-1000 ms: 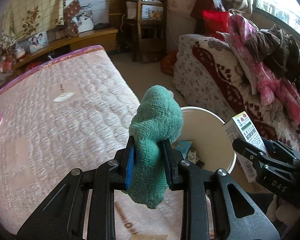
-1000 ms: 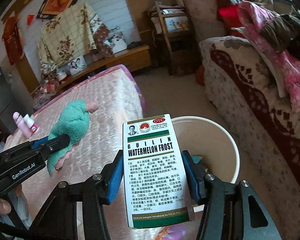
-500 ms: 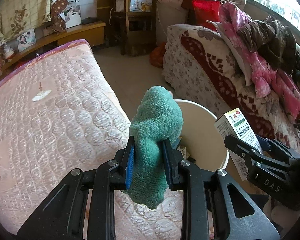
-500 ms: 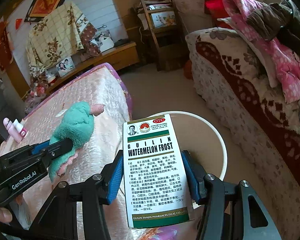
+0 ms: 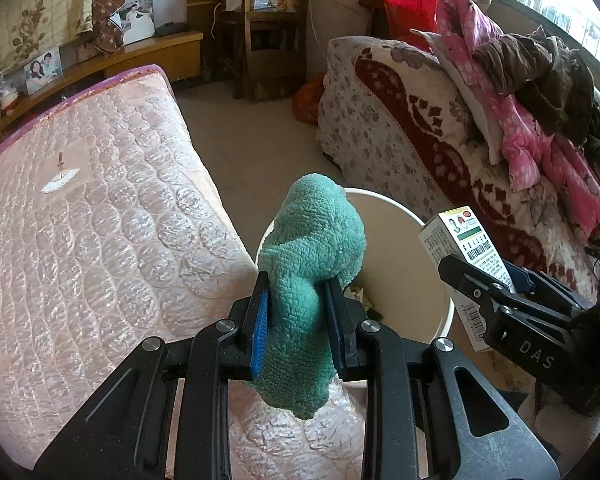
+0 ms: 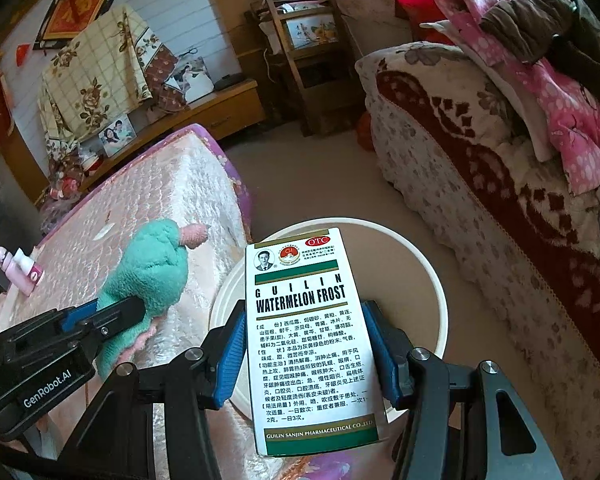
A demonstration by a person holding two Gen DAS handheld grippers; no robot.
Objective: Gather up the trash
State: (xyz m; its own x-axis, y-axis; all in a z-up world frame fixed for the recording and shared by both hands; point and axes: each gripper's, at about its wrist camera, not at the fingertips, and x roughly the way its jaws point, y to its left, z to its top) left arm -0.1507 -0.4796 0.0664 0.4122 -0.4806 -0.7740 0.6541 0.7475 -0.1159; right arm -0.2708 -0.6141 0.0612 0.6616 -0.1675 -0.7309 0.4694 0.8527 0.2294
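My left gripper (image 5: pixel 296 296) is shut on a teal fuzzy sock (image 5: pixel 312 248), which bulges above the pads and hangs below them. It hovers at the near-left rim of a cream round bin (image 5: pixel 404 264) on the floor. In the right wrist view the same sock (image 6: pixel 152 276) shows a pink toe. My right gripper (image 6: pixel 306 344) is shut on a white and green medicine box (image 6: pixel 308 340) printed "Watermelon Frost", held upright over the bin (image 6: pixel 424 288). The box (image 5: pixel 468 256) appears at the bin's right side in the left wrist view. Scraps lie in the bin's bottom.
A pink quilted mattress (image 5: pixel 92 232) fills the left, its corner beside the bin. A floral sofa (image 5: pixel 440 152) piled with clothes runs along the right. Two small pink bottles (image 6: pixel 20 272) lie on the mattress. A wooden chair (image 5: pixel 268 24) and low shelf stand at the back.
Both grippers have moved forward and lower toward the bin, which now looms larger beneath them. The sock and box stay gripped as before.
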